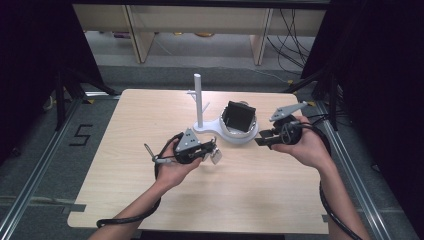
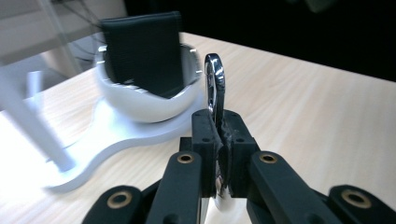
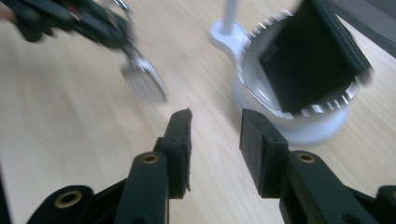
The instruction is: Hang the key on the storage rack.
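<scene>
Near the middle of the wooden surface [image 1: 150, 190], the left claw [image 1: 212, 152] is clenched on a shiny metal clip [image 2: 215, 84], holding it just left of the white bowl stand [image 1: 239, 134] with the black pouch [image 1: 239, 116] in it. Right claw [image 1: 261, 140] sits released, nothing between its pads, right beside the bowl.

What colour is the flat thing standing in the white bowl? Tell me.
Black wallet, clearest in the left gripper view.

silver clip [image 2: 215, 86], black wallet [image 2: 142, 51], white bowl [image 2: 144, 105]
</scene>
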A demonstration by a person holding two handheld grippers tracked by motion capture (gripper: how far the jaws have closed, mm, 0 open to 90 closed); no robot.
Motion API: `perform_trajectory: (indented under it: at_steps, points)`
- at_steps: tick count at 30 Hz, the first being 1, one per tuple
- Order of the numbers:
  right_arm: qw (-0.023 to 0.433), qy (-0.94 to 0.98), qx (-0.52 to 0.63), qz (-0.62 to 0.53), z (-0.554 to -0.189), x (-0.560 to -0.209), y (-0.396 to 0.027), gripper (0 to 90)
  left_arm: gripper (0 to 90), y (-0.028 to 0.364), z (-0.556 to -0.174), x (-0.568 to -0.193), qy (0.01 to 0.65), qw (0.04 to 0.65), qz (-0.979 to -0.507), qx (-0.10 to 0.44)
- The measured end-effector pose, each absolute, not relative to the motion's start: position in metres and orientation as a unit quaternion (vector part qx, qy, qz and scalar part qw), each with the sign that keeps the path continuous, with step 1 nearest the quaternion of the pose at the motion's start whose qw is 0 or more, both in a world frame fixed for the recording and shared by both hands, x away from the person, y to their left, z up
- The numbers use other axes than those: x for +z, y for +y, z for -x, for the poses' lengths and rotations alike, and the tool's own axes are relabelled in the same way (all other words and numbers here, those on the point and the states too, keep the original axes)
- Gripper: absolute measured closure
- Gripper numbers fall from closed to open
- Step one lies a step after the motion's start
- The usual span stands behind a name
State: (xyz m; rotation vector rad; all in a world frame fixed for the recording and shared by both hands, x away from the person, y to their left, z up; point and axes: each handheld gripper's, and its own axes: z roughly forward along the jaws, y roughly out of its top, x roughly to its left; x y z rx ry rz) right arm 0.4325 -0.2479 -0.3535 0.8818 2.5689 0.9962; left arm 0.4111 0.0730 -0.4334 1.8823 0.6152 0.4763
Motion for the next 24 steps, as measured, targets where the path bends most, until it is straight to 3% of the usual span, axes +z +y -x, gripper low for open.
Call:
perform_trajectory:
  at_steps: [11,15,24]
  points:
    - [0.162,0.784,0.404,-0.442,-0.405,-0.435,-0.298,59.1,85.0,0.120,-0.430,-0.431,0.326,0.486,-0.760,0.283]
    - [0.174,0.752,0.421,-0.477,-0.393,-0.451,-0.303,55.0,84.9,0.133,-0.442,-0.429,0.354,0.471,-0.745,0.313]
    - [0.175,0.739,0.428,-0.490,-0.382,-0.468,-0.309,54.7,84.9,0.130,-0.469,-0.416,0.400,0.451,-0.720,0.345]
